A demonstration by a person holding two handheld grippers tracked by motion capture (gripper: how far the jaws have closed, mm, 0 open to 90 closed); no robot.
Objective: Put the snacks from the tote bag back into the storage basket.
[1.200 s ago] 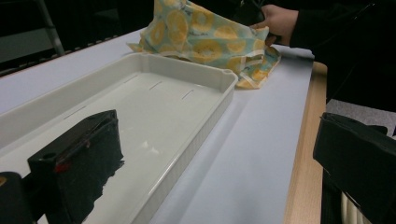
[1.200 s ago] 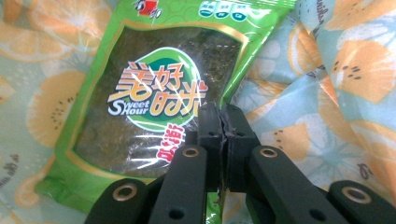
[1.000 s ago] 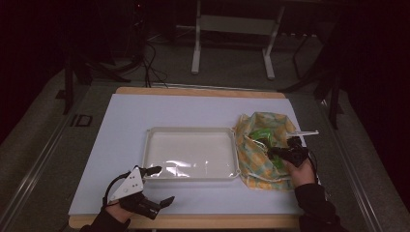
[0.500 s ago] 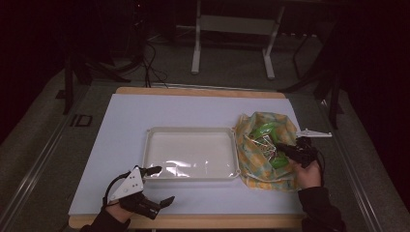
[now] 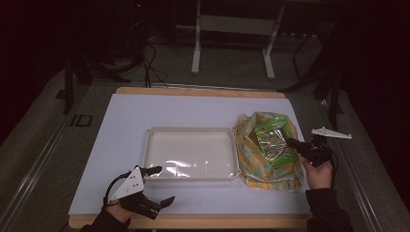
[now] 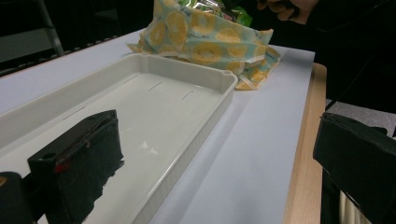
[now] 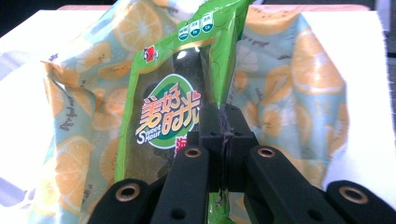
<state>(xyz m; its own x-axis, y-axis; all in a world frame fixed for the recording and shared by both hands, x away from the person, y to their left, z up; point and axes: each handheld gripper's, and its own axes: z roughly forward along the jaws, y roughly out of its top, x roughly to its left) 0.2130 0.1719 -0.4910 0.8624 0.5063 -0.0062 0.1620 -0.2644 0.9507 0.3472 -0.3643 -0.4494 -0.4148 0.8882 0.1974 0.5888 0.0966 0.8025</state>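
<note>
A green snack packet [image 7: 177,98] with a clear window is pinched at its edge by my right gripper [image 7: 225,122], whose jaws are shut on it. It hangs over an orange-patterned cloth bag [image 5: 263,162] at the right of the white mat; the green snack packet [image 5: 272,145] rises out of the bag's mouth and my right gripper [image 5: 293,143] holds it from the right. A white plastic tray [image 5: 150,159] lies empty in the middle. My left gripper [image 5: 162,185] stands open near the front edge, one jaw by the tray's front left corner, the white plastic tray [image 6: 196,116] ahead of it.
The wooden table edge [image 5: 193,221] runs along the front, beside the white mat [image 5: 193,111]. Metal stand legs [image 5: 196,48] and cables lie on the dark floor behind the table. The orange-patterned cloth bag [image 6: 210,46] sits just past the tray's far end in the left gripper view.
My right gripper has risen and drawn right, pulling the green packet farther up out of the cloth bag. The left gripper has stayed where it was.
</note>
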